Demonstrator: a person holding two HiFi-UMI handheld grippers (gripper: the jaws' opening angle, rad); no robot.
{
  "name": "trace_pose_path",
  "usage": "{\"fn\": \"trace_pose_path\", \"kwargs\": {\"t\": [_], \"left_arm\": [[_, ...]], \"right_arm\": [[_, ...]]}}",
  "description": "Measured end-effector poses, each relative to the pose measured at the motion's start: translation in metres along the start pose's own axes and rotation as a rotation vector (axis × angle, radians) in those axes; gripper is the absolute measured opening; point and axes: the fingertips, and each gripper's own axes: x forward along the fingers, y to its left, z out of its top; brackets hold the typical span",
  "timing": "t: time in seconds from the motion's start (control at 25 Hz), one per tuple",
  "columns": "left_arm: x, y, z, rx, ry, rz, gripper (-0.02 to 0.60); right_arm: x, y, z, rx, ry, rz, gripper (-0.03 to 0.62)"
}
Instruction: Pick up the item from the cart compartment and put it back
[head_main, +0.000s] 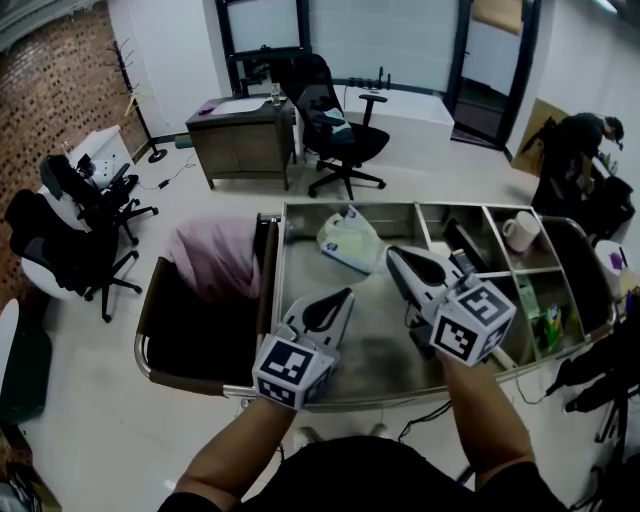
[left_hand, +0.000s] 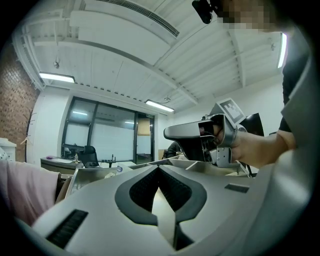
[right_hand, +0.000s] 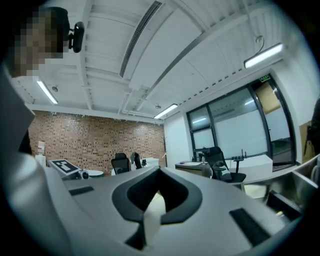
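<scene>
The cart (head_main: 330, 207) is bare brushed metal, dull grey with a soft sheen and smudged patches on its tray floor. In it lies a bag (head_main: 350, 243) of thin, crinkled plastic, pale and slightly glossy, and a mug (head_main: 520, 231) that looks like glazed white ceramic. A pink cloth (head_main: 212, 255) is soft, matt and folded. The left tool (head_main: 345, 296) and right tool (head_main: 392, 253) have smooth matt grey plastic shells; the pads (left_hand: 145, 187) are black and finely ribbed. The wall (head_main: 50, 90) is rough brick, the floor (head_main: 420, 170) smooth and pale.
</scene>
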Motion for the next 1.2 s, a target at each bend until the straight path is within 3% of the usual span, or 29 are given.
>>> {"fn": "trace_pose_path", "kwargs": {"t": [0.24,0.48,1.2], "left_arm": [[0.0,0.001,0.0,-0.004,-0.002,0.006,0.0],[0.0,0.001,0.0,-0.005,-0.001,0.004,0.0],[0.002,0.0,-0.002,-0.01,0.003,-0.007,0.0]], "right_arm": [[-0.026,0.007,-0.023,0.003,-0.102,0.003,0.008],[-0.043,0.005,-0.039,0.033,-0.137,-0.03,0.008],[-0.03,0.009,-0.068,-0.024,0.008,-0.043,0.009]]}}
